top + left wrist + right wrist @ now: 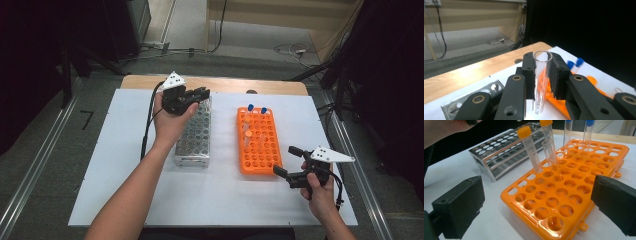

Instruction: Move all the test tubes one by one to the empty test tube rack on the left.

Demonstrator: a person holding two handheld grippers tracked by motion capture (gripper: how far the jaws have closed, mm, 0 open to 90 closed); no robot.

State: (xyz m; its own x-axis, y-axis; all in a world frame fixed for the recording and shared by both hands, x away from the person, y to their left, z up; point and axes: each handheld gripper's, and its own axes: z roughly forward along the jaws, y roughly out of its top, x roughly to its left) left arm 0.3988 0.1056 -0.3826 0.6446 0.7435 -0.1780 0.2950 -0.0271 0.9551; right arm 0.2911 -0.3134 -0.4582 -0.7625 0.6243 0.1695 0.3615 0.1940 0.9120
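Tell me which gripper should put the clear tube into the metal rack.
Left. The left gripper already clamps the clear tube above the metal rack; the right gripper is open beside the orange rack.

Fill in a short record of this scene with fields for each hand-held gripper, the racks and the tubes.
left hand-held gripper: shut on a clear uncapped tube, above the metal rack
right hand-held gripper: open, holding nothing, near the orange rack
racks: side by side on the white table
tubes in orange rack: two orange-capped, two blue-capped, one uncapped
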